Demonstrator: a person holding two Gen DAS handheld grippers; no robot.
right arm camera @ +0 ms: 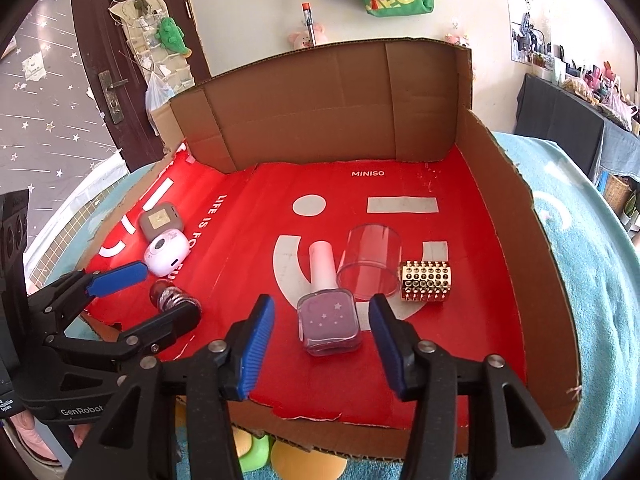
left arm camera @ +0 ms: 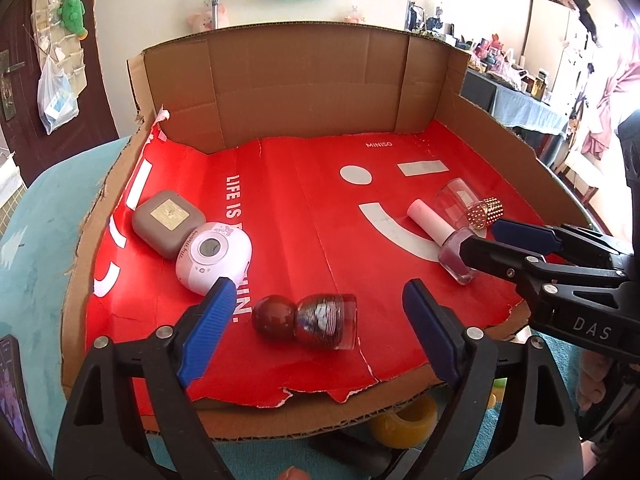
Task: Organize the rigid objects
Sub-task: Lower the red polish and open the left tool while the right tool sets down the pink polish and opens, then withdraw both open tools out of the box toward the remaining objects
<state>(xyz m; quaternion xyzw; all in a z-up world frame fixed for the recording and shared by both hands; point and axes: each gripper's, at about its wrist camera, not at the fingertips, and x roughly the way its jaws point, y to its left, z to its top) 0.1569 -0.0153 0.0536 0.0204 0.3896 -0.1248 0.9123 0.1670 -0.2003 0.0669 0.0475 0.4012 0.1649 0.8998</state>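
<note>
A dark red bottle with a round cap lies on its side on the red sheet, between the open jaws of my left gripper; it also shows in the right wrist view. A purple nail polish bottle with a pink cap lies between the open jaws of my right gripper, not gripped; it also shows in the left wrist view. Behind it lie a clear glass cup and a gold studded cylinder. A grey case and a white-pink round device sit at the left.
The objects lie in a cut-open cardboard box lined with a red MINISO sheet, with a high back wall and a right side wall. The box sits on a teal cloth. Yellow and green items lie below its front edge.
</note>
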